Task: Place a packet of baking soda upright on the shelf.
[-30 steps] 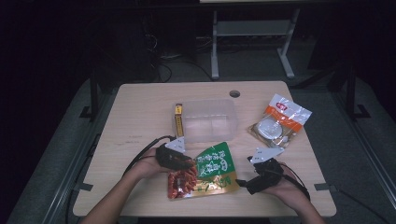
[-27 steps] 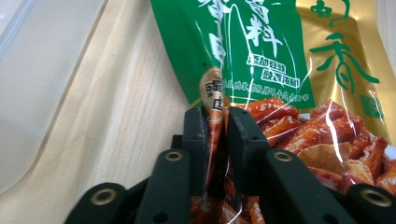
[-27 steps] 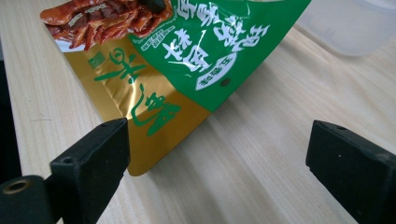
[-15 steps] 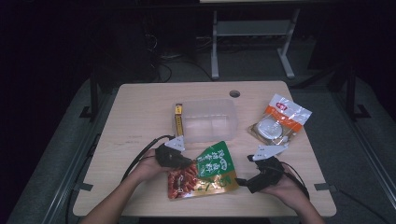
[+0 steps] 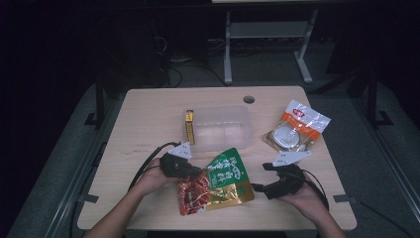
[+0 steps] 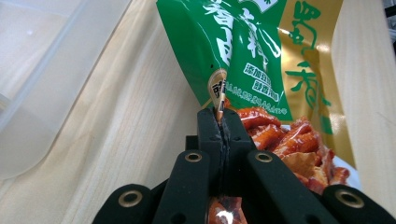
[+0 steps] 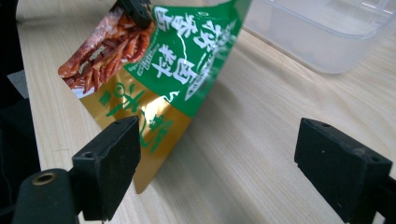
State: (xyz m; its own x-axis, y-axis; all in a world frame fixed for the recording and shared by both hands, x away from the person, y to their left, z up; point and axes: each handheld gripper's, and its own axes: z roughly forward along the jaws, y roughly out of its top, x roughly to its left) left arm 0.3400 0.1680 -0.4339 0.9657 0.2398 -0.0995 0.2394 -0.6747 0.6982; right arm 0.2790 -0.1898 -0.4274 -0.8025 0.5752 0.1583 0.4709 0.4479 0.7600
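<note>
A green, gold and red snack bag (image 5: 223, 178) lies near the table's front edge, its left side lifted. My left gripper (image 5: 195, 173) is shut on the bag's left edge; in the left gripper view the jaws (image 6: 220, 114) pinch the film of the bag (image 6: 252, 46). My right gripper (image 5: 257, 188) stands open at the bag's right corner and its jaws have just been closing. In the right gripper view (image 7: 219, 154) the gold corner of the bag (image 7: 177, 51) reaches just inside the left jaw, and neither pad presses on it.
A clear plastic container (image 5: 220, 126) stands behind the bag, with a yellow box (image 5: 189, 126) at its left side. An orange and white packet (image 5: 294, 131) lies at the right. A cable hole (image 5: 249, 99) is near the table's far edge.
</note>
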